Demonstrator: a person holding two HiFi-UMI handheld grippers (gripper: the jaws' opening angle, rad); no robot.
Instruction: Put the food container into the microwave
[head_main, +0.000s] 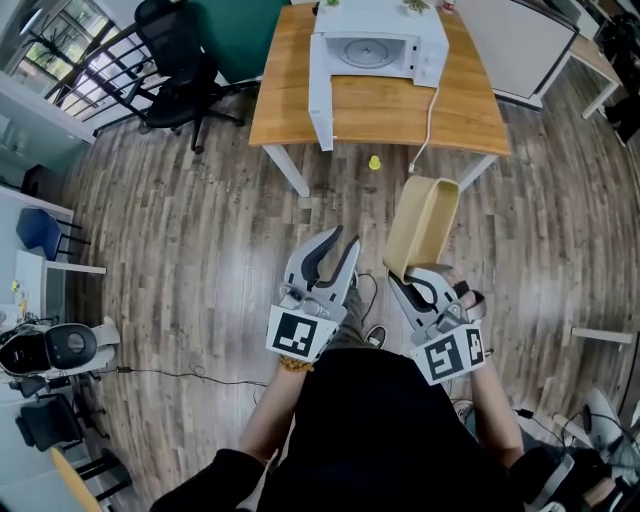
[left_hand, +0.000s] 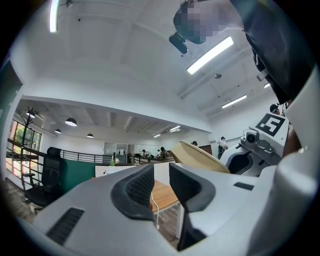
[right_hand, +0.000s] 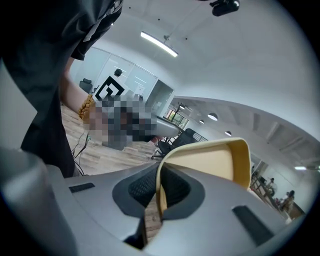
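The white microwave (head_main: 378, 50) stands on a wooden table (head_main: 400, 110) ahead, with its door (head_main: 320, 95) swung open to the left. A beige food container (head_main: 422, 225) is held tilted above the floor, well short of the table. My right gripper (head_main: 408, 278) is shut on its wall. In the right gripper view the container's wall (right_hand: 210, 162) sits pinched between the right gripper's (right_hand: 159, 192) pads. My left gripper (head_main: 343, 243) hovers beside it, open by a narrow gap, holding nothing. The left gripper view shows the left gripper (left_hand: 161, 182) with the container (left_hand: 200, 157) off to the right.
A black office chair (head_main: 175, 60) stands left of the table. A white cable (head_main: 428, 130) hangs over the table's front edge, and a small yellow object (head_main: 374, 162) lies on the wood floor beneath. A white cabinet (head_main: 520, 40) is at the far right.
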